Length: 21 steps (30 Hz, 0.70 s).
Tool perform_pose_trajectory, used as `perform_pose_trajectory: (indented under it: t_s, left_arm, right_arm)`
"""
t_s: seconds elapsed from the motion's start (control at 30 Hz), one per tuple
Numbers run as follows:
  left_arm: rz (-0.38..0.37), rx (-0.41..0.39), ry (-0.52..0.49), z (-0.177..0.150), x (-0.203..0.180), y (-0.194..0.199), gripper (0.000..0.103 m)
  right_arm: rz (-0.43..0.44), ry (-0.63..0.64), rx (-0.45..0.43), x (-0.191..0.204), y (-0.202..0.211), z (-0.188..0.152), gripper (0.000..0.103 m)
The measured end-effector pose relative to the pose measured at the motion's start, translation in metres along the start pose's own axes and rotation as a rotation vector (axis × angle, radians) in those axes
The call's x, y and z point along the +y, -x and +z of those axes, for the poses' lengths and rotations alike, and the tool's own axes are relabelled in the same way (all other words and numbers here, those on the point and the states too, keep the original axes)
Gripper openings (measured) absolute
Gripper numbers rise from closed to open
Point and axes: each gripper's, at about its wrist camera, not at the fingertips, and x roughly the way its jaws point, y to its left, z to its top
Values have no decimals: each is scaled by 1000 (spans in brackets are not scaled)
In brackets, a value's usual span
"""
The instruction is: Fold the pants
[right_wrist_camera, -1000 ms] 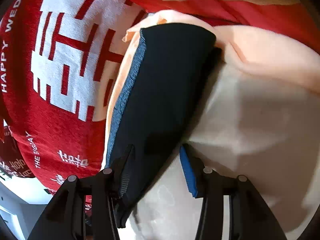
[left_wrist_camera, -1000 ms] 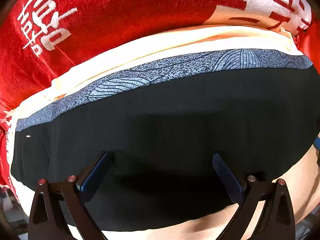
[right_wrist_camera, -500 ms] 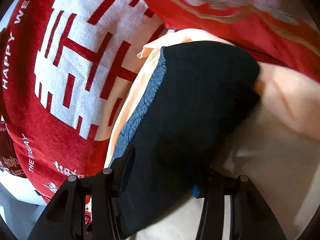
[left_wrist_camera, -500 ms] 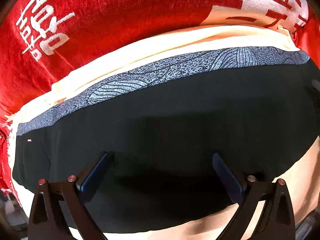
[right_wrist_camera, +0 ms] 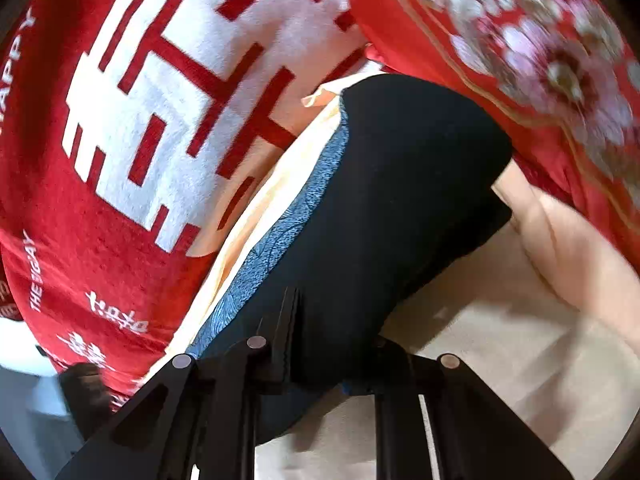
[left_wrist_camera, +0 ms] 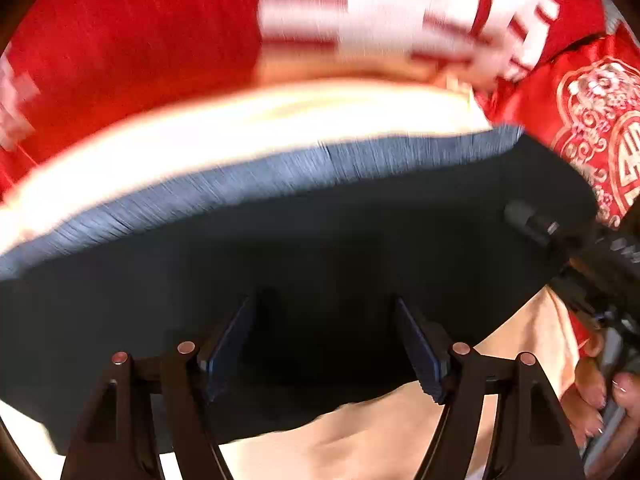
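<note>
The black pants, with a blue-grey patterned waistband, lie flat on a cream cloth. My left gripper points down over the dark fabric. Its jaws are closing, with the cloth spread below and between them and the pads not pressing on it. In the right wrist view the pants run away from me, the waistband along their left edge. My right gripper is closing on the near edge of the pants and pinches the black fabric between its fingers. The right gripper also shows at the left view's right side.
A red blanket with large white characters covers the surface beyond the pants. A red embroidered satin piece lies at the far right. The cream cloth spreads out to the right of the pants. A hand holds the right gripper's handle.
My left jaws have narrowed over the pants and its view has swung, now blurred. My right jaws have drawn together onto the near edge of the black fabric.
</note>
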Motion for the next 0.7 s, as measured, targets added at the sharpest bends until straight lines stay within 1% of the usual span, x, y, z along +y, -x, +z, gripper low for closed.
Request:
perform_pose_trajectory:
  t_s: [0.03,0.07,0.1,0.13,0.23,0.37,0.43,0.5,0.53,0.6,0.7]
  left_arm:
    - [3,-26,8,-7,0,-8,76]
    - [19,-64,-21,-11,-6,-7,76]
    - [44,-72,-56,-15,-12,-7,76]
    - [46,-80,-70,-19,-15,-6,76]
    - [10,-79,-59,-19,-13,-4,76]
    - [17,-89,-94,-26,-10,3,76]
    - [4,-80,-92,-28,-8,7,76]
    - [-21,-64,-59,-26,8,20,76]
    - [-21,-66,-42,-27,17,27,76]
    - [-9,-81,-18,-31,38,43,76]
    - [30,-109,29,-39,79,70,76]
  right_arm:
    - [-4,14,12,3,-2,0,16]
    - [-12,29,20,6,-2,0,16]
    - [-22,51,18,10,-1,-1,16]
    - [-28,75,20,15,0,-2,16]
    - [-57,175,8,38,5,-7,15]
    - [-101,319,10,73,11,-17,16]
    - [-131,409,7,95,12,-27,15]
    - [-151,478,-1,114,13,-36,15]
    - [-162,512,-6,124,13,-41,15]
    - [-194,586,-16,146,10,-55,16]
    - [-250,682,-21,172,1,-77,16]
